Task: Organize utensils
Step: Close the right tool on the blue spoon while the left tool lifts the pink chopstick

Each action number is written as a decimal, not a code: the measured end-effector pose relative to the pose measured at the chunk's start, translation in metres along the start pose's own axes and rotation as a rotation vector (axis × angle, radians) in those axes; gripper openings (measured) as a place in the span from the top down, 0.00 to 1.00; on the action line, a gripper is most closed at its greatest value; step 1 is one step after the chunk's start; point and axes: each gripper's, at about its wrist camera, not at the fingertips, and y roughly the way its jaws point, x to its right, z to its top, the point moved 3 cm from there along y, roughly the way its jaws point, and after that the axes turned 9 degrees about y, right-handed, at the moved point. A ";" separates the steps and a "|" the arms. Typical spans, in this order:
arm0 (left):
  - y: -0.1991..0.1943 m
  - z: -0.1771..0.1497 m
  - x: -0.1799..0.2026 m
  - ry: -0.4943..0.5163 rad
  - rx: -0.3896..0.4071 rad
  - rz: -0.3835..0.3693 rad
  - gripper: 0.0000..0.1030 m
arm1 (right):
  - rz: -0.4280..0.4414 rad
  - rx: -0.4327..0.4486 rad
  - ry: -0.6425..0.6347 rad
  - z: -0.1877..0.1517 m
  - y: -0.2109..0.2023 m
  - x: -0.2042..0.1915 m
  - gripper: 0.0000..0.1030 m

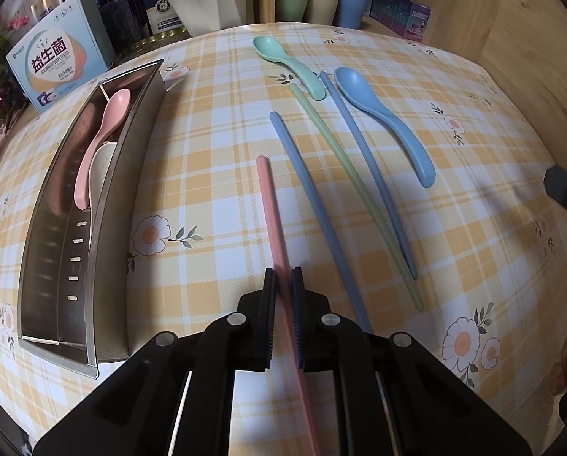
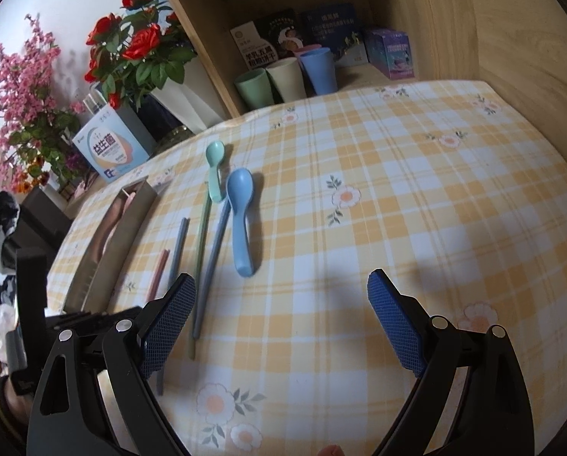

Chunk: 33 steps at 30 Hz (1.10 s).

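My left gripper (image 1: pixel 283 279) is shut on a pink chopstick (image 1: pixel 270 209) that points away over the checked tablecloth. A steel tray (image 1: pixel 104 205) at the left holds a pink spoon (image 1: pixel 102 140) and a cream spoon (image 1: pixel 101 169). On the cloth lie a blue chopstick (image 1: pixel 306 197), a green chopstick (image 1: pixel 344 174), another blue chopstick (image 1: pixel 363 159), a mint spoon (image 1: pixel 289 64) and a blue spoon (image 1: pixel 382 117). My right gripper (image 2: pixel 281 285) is open and empty above the cloth, right of the blue spoon (image 2: pixel 240 212) and the tray (image 2: pixel 112 243).
A blue-and-white box (image 1: pixel 61 64) and flower pots stand behind the tray. Three cups (image 1: pixel 321 2) and small boxes sit on the wooden shelf at the back. A wooden wall (image 1: pixel 530 57) bounds the right side of the table.
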 end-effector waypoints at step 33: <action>-0.040 0.002 -0.023 -0.087 0.192 -0.070 0.94 | -0.039 -0.030 -0.116 0.000 0.028 -0.014 0.45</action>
